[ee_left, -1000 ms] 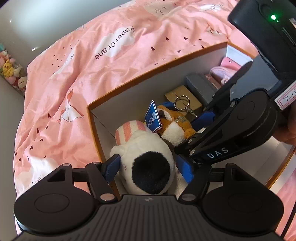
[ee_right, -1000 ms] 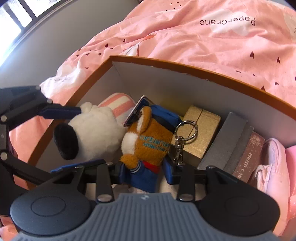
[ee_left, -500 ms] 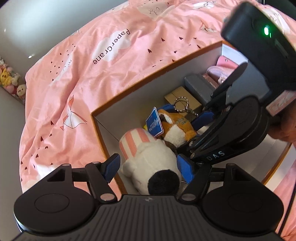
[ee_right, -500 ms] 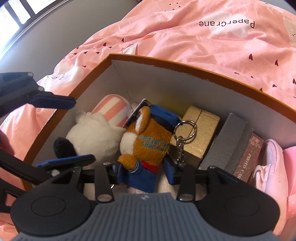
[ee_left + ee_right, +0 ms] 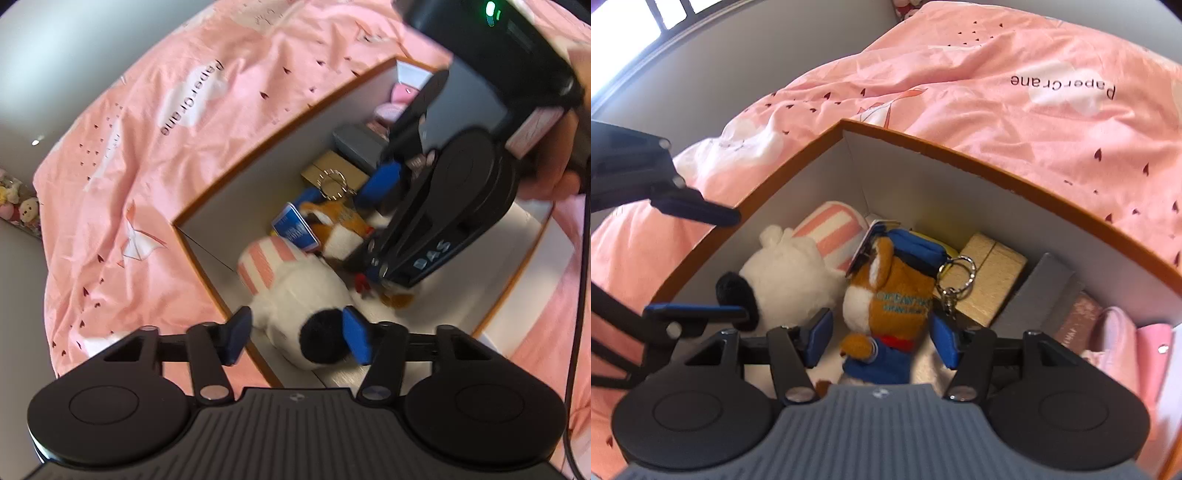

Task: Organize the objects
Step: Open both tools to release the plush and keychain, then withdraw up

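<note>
Both soft toys are already down inside the box (image 5: 960, 147), which sits on the pink bedspread (image 5: 997, 110). The white plush dog (image 5: 790, 273) lies in the corner with its striped ear against the wall, and the brown bear keychain (image 5: 886, 306) lies just beside it, touching its side, its metal ring over the tan carton (image 5: 993, 280).

The right gripper (image 5: 881, 341) straddles the bear; its jaws are opening and the blue pads stand clear of the fur on both sides, so the bear looks released. The left gripper (image 5: 297, 338) hangs over the dog's black nose with one finger outside the box wall; its jaws are closing, but the pads don't seem to press the toy, though that view is blurred and I can't be sure.

Further along the box a grey case (image 5: 1045, 291), a brown booklet and something pink (image 5: 1115, 332) are lined up. The packing looks mostly done; what remains seems to be pulling both tools out and perhaps tidying.
</note>
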Demonstrator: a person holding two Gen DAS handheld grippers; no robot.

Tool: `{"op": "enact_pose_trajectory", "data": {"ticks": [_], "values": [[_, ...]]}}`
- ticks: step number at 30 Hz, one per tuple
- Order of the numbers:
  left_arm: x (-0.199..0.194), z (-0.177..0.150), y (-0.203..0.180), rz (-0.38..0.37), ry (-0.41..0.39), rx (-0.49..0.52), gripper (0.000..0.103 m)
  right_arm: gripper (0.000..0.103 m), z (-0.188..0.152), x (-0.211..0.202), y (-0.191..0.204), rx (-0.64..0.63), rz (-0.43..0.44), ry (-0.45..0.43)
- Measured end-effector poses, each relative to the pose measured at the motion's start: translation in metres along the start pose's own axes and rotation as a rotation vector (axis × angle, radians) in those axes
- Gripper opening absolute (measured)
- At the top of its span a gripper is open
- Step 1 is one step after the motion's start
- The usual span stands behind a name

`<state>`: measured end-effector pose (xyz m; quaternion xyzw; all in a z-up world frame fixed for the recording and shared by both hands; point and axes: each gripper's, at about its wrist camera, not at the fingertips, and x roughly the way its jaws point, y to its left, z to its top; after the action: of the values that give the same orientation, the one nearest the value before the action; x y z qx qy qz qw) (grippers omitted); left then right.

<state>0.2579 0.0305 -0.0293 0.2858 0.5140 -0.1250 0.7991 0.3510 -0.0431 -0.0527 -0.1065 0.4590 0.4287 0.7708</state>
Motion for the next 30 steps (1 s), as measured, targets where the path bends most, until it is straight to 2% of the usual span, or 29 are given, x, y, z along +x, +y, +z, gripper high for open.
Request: {"op": "enact_pose_trajectory", "data": {"ticks": [3,4,6,7,11,12,21,27,30], "values": [[0.006,-0.003,0.0,-0.018,0.012,-0.007,0.053,0.059,-0.005,-0.009,0.003,-0.048,-0.013,0.019],[0.008,-0.003,0.002,-0.028,0.01,-0.016,0.051,0.056,-0.007,-0.01,0.004,-0.055,-0.018,0.029],[0.013,-0.004,0.006,-0.077,0.012,-0.061,0.04,0.046,-0.011,-0.009,0.004,-0.061,-0.026,0.045],[0.015,-0.003,0.008,-0.09,0.009,-0.081,0.039,0.041,-0.013,-0.008,0.004,-0.06,-0.031,0.046],[0.019,0.001,0.012,-0.068,-0.009,-0.107,0.038,0.035,-0.012,-0.003,0.003,-0.029,-0.012,0.01],[0.02,0.003,0.013,-0.068,-0.009,-0.114,0.036,0.029,-0.01,-0.001,0.004,-0.021,0.0,0.006],[0.026,0.008,0.018,-0.068,-0.003,-0.115,0.032,0.024,0.002,0.01,0.007,-0.005,-0.019,-0.023],[0.028,0.001,0.01,-0.068,0.019,-0.067,0.032,0.025,0.0,0.015,-0.013,0.158,0.017,-0.027],[0.033,0.0,0.009,-0.053,0.021,-0.066,0.032,0.025,-0.001,0.017,-0.013,0.181,0.018,-0.028]]}}
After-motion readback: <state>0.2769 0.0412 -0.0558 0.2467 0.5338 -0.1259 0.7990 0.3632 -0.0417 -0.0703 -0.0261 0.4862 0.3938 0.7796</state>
